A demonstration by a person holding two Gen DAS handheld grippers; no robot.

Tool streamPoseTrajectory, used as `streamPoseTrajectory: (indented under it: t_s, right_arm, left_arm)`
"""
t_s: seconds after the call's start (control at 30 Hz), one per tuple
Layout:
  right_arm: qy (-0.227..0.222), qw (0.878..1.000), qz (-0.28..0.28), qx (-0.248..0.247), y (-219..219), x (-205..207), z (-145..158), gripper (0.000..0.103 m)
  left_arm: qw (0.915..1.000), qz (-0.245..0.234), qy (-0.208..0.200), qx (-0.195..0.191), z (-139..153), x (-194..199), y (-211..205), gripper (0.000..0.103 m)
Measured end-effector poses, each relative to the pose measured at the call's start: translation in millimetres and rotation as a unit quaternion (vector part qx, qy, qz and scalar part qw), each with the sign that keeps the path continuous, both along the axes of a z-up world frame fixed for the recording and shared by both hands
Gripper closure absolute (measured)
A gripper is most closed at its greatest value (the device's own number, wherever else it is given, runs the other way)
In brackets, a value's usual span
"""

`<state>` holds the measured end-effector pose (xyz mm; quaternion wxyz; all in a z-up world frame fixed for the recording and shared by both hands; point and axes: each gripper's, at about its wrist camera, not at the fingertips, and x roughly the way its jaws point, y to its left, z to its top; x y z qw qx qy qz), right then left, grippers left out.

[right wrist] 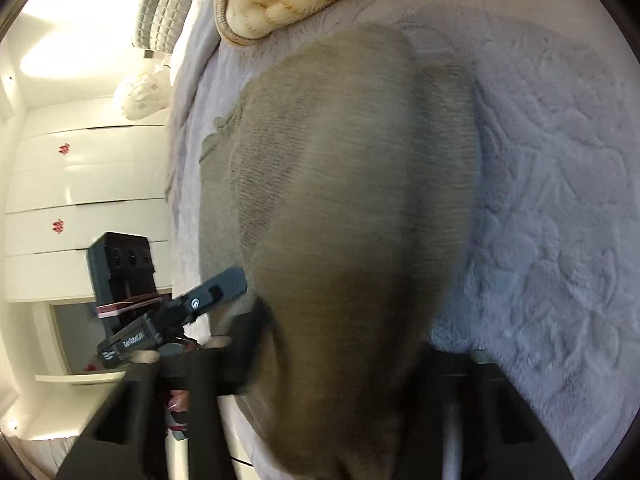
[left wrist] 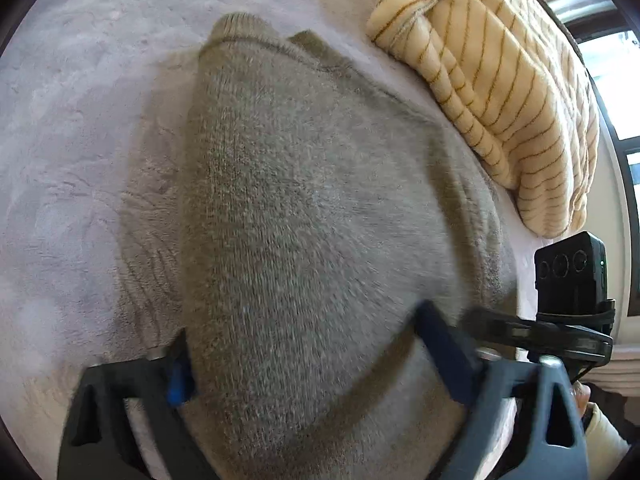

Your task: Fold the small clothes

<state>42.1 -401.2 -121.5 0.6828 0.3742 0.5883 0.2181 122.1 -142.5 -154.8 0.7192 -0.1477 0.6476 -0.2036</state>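
One part-legible label (right wrist: 134, 341), unreadable.

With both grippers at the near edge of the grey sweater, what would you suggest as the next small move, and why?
Probably close both sets of fingers fully on the near edge, then lift it. The grey sweater lies on the pale blanket, and its near edge sits between the fingers of the left gripper and of the right gripper. Blur hides whether either grip is firm, so securing the cloth seems wise before folding it away.

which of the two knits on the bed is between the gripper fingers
The plain olive-grey sweater; the cream striped knit lies bunched farther back, clear of both grippers.
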Motion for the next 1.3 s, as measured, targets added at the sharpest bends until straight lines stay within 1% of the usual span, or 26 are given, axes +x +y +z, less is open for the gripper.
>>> streamPoseTrajectory:
  t_s: [0.03,0.07,0.13,0.17,0.27,0.37,0.47,0.57,0.63,0.73,0.87,0.93,1.0,1.03,1.07,1.1,1.13,1.17,1.2,1.23,1.27,1.3]
  right_arm:
    - [-0.004,1.000,-0.004,0.005,0.7,-2.0,4.3,0.070]
    - [-0.010,1.000,-0.008,0.016,3.2,-4.3,10.7,0.071]
    - [-0.017,1.000,-0.010,0.024,11.1,-7.1,22.0,0.071]
    - [-0.020,0.999,-0.010,0.029,17.0,-8.1,28.2,0.071]
    - [-0.027,0.998,-0.011,0.048,29.3,-12.4,45.0,0.070]
    - [-0.033,0.997,-0.015,0.062,43.9,-19.0,62.4,0.071]
    - [-0.040,0.996,-0.016,0.075,63.6,-26.2,78.7,0.071]
    - [-0.042,0.996,-0.008,0.078,91.2,-36.9,88.7,0.071]
    - [-0.040,0.996,-0.001,0.080,114.8,-44.0,89.0,0.071]
    - [-0.028,0.995,0.008,0.090,151.3,-50.4,79.8,0.071]
    - [-0.005,0.996,0.026,0.091,205.2,-56.7,52.5,0.070]
    - [0.011,0.997,0.036,0.073,230.2,-55.8,33.7,0.070]
    - [0.043,0.998,0.033,0.035,249.3,-51.7,16.2,0.068]
    - [0.056,0.998,0.026,0.009,256.2,-49.2,12.1,0.065]
    - [0.063,0.998,0.016,-0.024,255.2,-50.4,12.5,0.057]
    - [0.064,0.997,0.007,-0.046,252.5,-52.4,16.2,0.052]
    - [0.059,0.996,-0.004,-0.065,248.8,-55.9,22.9,0.049]
    - [0.051,0.995,-0.016,-0.089,241.7,-61.1,31.5,0.049]
    - [0.034,0.992,-0.031,-0.121,233.5,-67.8,44.0,0.049]
    - [0.016,0.989,-0.044,-0.139,228.4,-70.5,54.9,0.049]
    - [-0.003,0.988,-0.057,-0.146,223.5,-73.9,65.9,0.049]
    - [-0.018,0.988,-0.066,-0.138,215.3,-72.7,73.3,0.049]
  left_arm:
    - [1.0000,-0.002,-0.005,-0.001,2.9,-1.4,-0.2,0.032]
    - [0.9998,-0.009,-0.015,-0.005,8.8,-4.5,0.1,0.043]
    - [0.9995,-0.017,-0.023,-0.009,15.8,-8.2,2.4,0.055]
    - [0.9994,-0.020,-0.026,-0.012,21.0,-9.3,4.3,0.057]
    - [0.9988,-0.025,-0.031,-0.030,38.4,-14.4,12.4,0.058]
    - [0.9980,-0.027,-0.043,-0.037,55.2,-18.9,26.1,0.058]
    - [0.9969,-0.024,-0.053,-0.053,75.8,-26.3,49.0,0.058]
    - [0.9966,-0.022,-0.057,-0.055,94.3,-37.5,76.0,0.058]
    - [0.9970,-0.019,-0.057,-0.049,100.1,-47.4,95.8,0.058]
    - [0.9979,-0.014,-0.055,-0.033,101.4,-66.6,128.4,0.058]
    - [0.9995,0.007,-0.031,-0.004,84.3,-93.0,177.6,0.057]
    - [0.9996,0.016,-0.020,0.012,66.8,-101.2,194.6,0.057]
    - [0.9989,0.037,0.005,0.028,45.7,-109.3,214.8,0.057]
    - [0.9981,0.046,0.019,0.037,37.0,-112.3,222.5,0.057]
    - [0.9969,0.055,0.031,0.048,30.0,-115.3,229.6,0.057]
    - [0.9965,0.064,0.030,0.045,29.9,-118.8,238.3,0.057]
    - [0.9967,0.069,0.024,0.036,33.3,-120.8,244.2,0.057]
    - [0.9966,0.074,0.012,0.033,39.5,-122.8,251.2,0.050]
    - [0.9961,0.078,-0.004,0.041,47.0,-124.0,258.3,0.045]
    - [0.9952,0.082,-0.018,0.051,51.6,-124.7,264.4,0.039]
    - [0.9940,0.086,-0.031,0.060,55.5,-124.4,270.3,0.039]
    - [0.9933,0.087,-0.036,0.066,57.0,-122.5,276.7,0.039]
